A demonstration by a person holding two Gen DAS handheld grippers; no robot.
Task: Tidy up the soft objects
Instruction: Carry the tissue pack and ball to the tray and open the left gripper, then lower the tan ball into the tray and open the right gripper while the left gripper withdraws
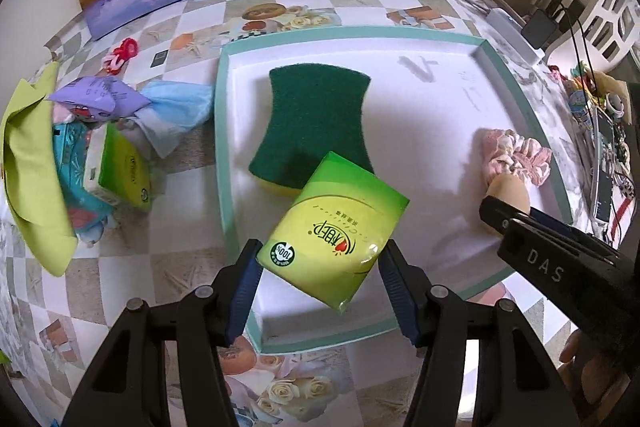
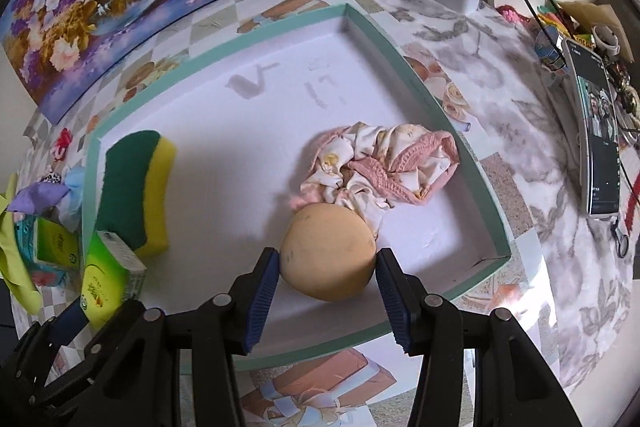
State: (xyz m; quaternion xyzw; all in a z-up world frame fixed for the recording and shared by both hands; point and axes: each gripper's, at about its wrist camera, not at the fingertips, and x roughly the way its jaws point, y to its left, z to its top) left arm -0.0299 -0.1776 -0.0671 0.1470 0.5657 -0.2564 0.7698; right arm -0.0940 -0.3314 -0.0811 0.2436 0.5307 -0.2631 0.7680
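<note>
Left gripper pinching a green tissue pack above the tray's near corner, green sponge just beyond. Right gripper spread around a tan ball, touching or not unclear; crumpled pink cloth just beyond. Phone far right, shown clearly only there.

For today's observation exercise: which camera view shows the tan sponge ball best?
The right wrist view: the tan sponge ball sits whole and central inside the teal tray, between the right gripper jaws and touching the pink cloth. The left wrist view shows only part of the ball, at the edge behind the right gripper.
</note>
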